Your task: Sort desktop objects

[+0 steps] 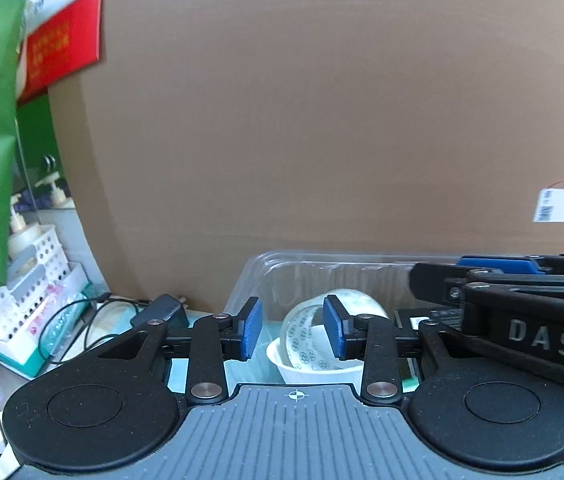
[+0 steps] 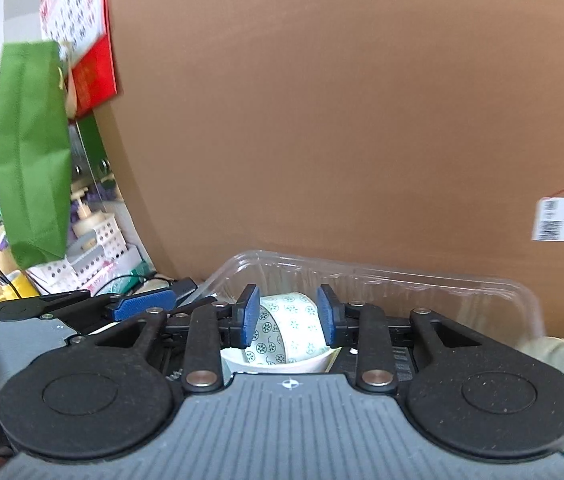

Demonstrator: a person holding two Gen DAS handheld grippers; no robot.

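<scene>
A roll of white tape with green flower print [image 2: 288, 328] rests tilted in a white paper cup [image 2: 278, 364]. My right gripper [image 2: 288, 318] is shut on the roll, one blue pad on each side. In the left wrist view the same tape roll [image 1: 306, 330] and cup [image 1: 310, 374] lie just ahead of my left gripper [image 1: 292, 330], which is open and empty; its right pad overlaps the roll's edge. The right gripper's black body [image 1: 522, 312] crosses that view at the right.
A clear plastic tray [image 2: 382, 284] stands behind the cup against a large cardboard box [image 2: 342, 120]. At the left are a green bag [image 2: 32, 152], white perforated baskets [image 1: 26, 284], a black charger [image 1: 162, 312] with cable, and a yellow cup [image 2: 22, 284].
</scene>
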